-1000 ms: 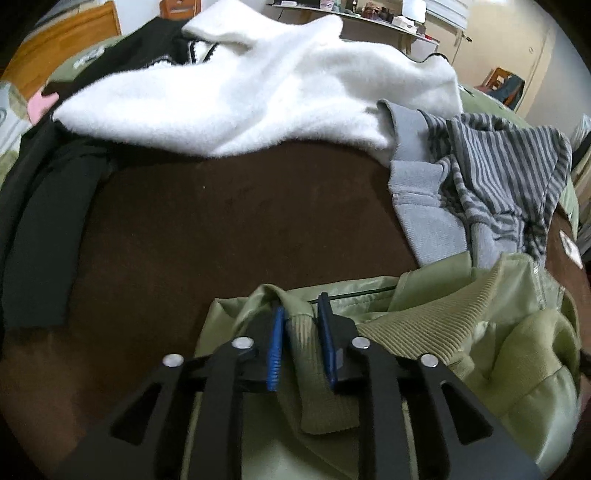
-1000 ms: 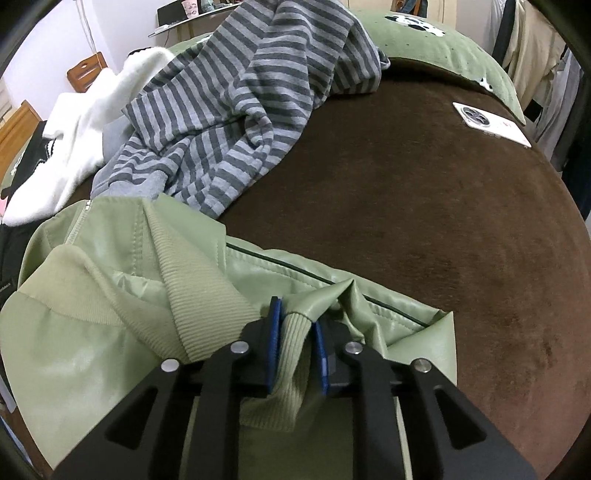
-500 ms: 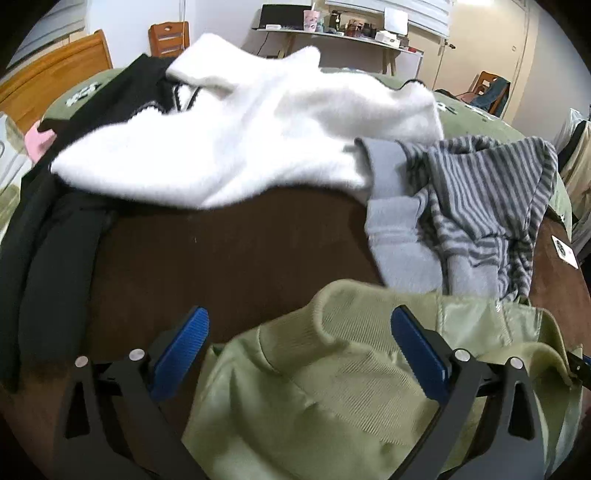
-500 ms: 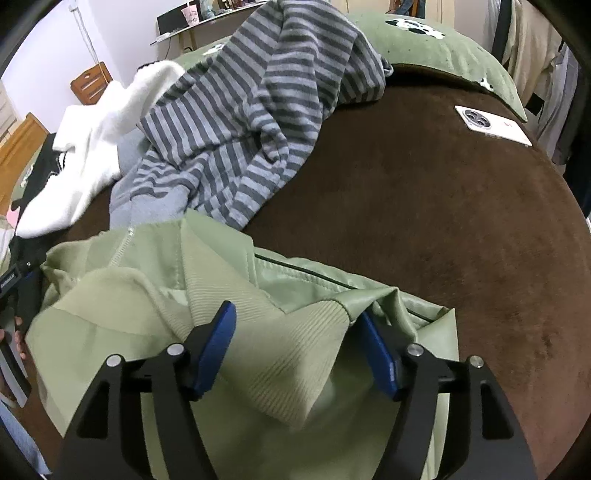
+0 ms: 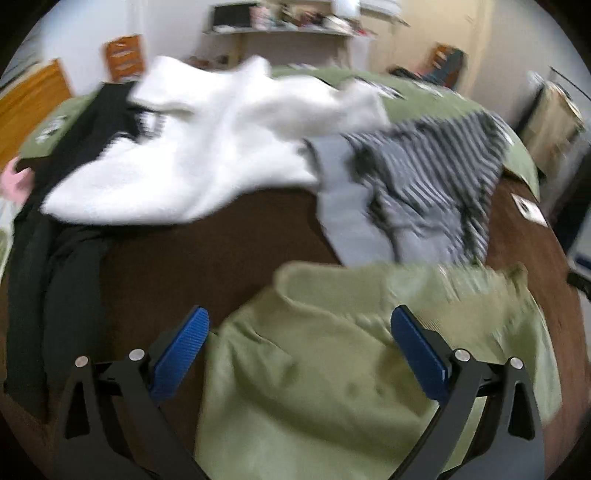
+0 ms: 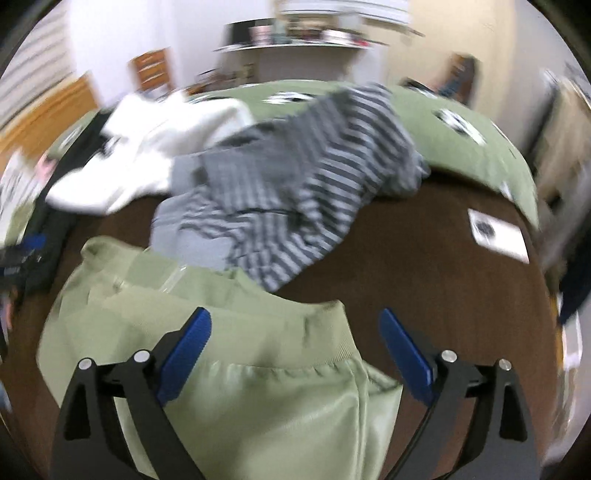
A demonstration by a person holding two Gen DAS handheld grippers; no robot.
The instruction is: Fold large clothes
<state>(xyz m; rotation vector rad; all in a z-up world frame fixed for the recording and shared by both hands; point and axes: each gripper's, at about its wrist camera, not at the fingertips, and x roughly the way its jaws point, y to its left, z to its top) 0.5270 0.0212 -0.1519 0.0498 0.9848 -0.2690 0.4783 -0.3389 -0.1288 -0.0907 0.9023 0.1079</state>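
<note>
The right gripper (image 6: 295,354) hangs above the green jacket (image 6: 236,398), its jaws just opened wide and clear of the cloth. A striped top (image 6: 295,192) lies at twelve o'clock, a white card (image 6: 498,236) at two o'clock.

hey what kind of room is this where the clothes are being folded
Most likely a bedroom: clothes lie on a bed with a brown blanket and green bedding, a wooden headboard stands at the left, and a cluttered shelf lines the far wall.

Blurry bedroom: white wall (image 5: 177,33), cluttered shelf-desk (image 5: 288,31) at back, wooden chair (image 5: 123,55) left of it, wooden headboard (image 5: 29,107) far left, beige wall (image 5: 491,44) right.
</note>
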